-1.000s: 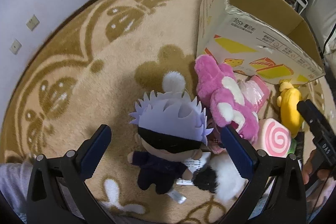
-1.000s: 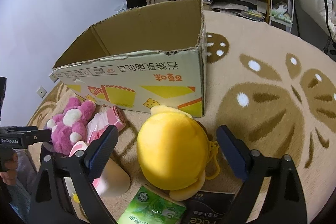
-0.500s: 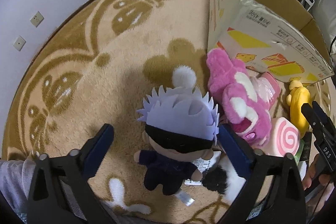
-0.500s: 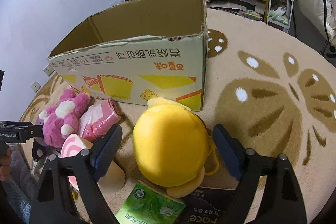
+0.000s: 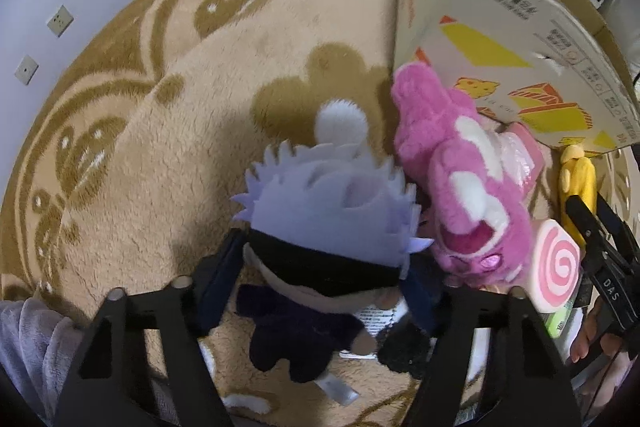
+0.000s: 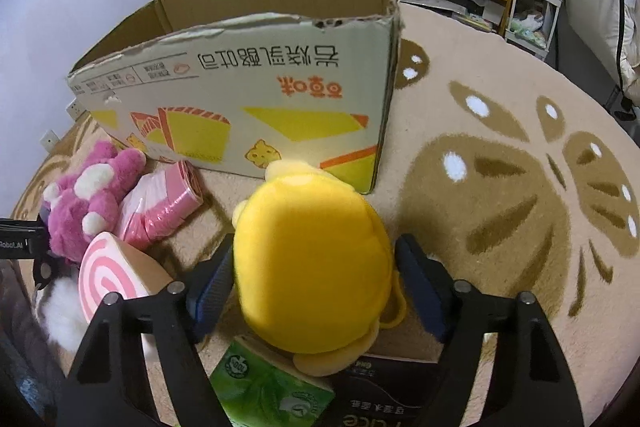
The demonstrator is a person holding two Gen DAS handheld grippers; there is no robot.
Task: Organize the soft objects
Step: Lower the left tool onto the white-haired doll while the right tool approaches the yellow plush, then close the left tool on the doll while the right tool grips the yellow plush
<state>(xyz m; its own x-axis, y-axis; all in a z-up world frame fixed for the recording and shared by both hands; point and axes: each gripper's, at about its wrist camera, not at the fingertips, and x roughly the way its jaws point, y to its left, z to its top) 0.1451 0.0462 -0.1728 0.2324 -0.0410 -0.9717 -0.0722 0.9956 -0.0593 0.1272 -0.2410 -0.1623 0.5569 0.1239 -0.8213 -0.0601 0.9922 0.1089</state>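
On a beige patterned rug point(image 5: 168, 147) before a cardboard box point(image 6: 256, 99), the left gripper point(image 5: 320, 275) has just been closing around a white-haired doll point(image 5: 320, 227) and the right gripper point(image 6: 316, 275) around a yellow plush point(image 6: 312, 267), each toy directly between its fingers, contact unclear.

Wrist cams, steep downward, shared pink plush point(image 5: 460, 195)

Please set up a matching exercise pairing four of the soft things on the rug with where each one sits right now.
Things:
1. white-haired doll
2. yellow plush
3. pink bear
4. swirl roll cushion

Places:
A. between the right tool's fingers
B. lying by the cardboard box's left end
C. between the left tool's fingers
D. just left of the right tool, below the bear

Pairs: 1-C, 2-A, 3-B, 4-D
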